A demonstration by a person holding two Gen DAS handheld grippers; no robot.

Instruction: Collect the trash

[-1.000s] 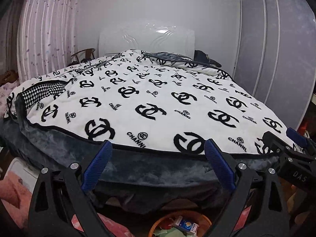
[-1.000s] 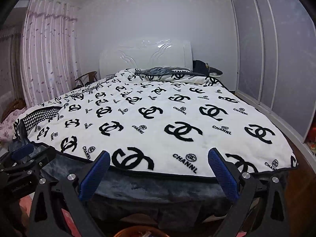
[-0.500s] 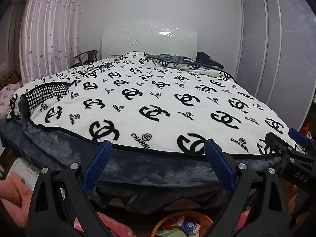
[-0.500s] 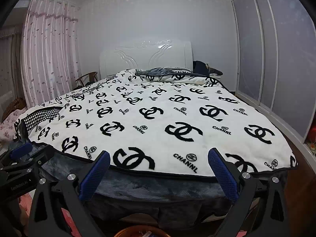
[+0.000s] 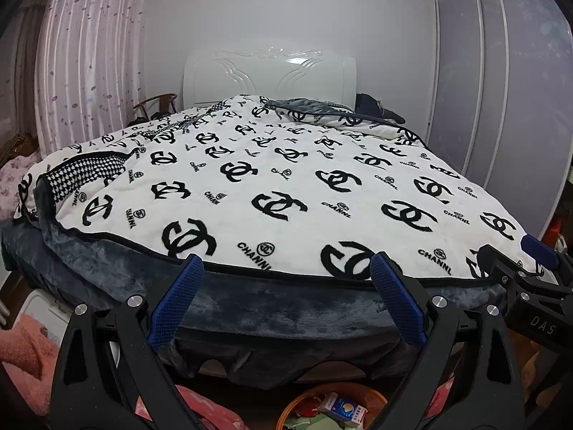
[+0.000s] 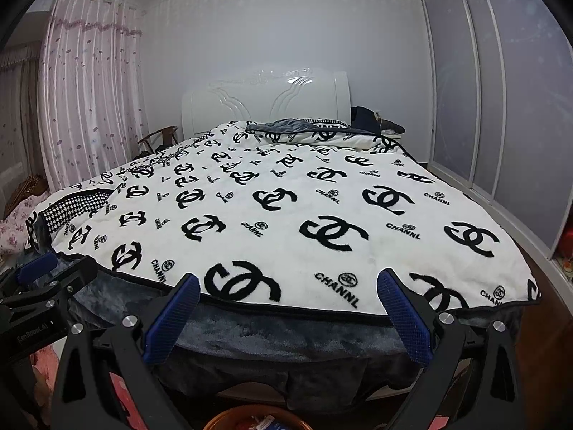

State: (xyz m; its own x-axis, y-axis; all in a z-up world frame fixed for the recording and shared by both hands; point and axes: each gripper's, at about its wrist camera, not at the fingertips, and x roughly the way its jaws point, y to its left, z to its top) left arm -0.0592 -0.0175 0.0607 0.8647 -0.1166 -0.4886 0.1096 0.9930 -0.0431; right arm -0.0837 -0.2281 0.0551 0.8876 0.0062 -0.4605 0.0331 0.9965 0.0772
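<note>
An orange trash basket (image 5: 333, 406) sits on the floor at the foot of the bed, below both grippers. It holds a small blue-and-white box (image 5: 343, 408) and crumpled green scraps. Its rim also shows at the bottom of the right wrist view (image 6: 256, 419). My left gripper (image 5: 286, 297) is open and empty, held level above the basket and facing the bed. My right gripper (image 6: 288, 311) is open and empty beside it. Each gripper shows at the edge of the other's view.
A large bed with a white, black-logo blanket (image 5: 286, 193) over a dark grey cover fills the view. A white headboard (image 5: 268, 75) stands at the back. Wardrobe doors (image 6: 501, 107) stand on the right, curtains (image 5: 89, 71) on the left. Pink fabric (image 5: 21, 351) lies low left.
Both grippers have tilted slightly upward, so the bed sits lower in view and more wall shows. Both stay open and empty.
</note>
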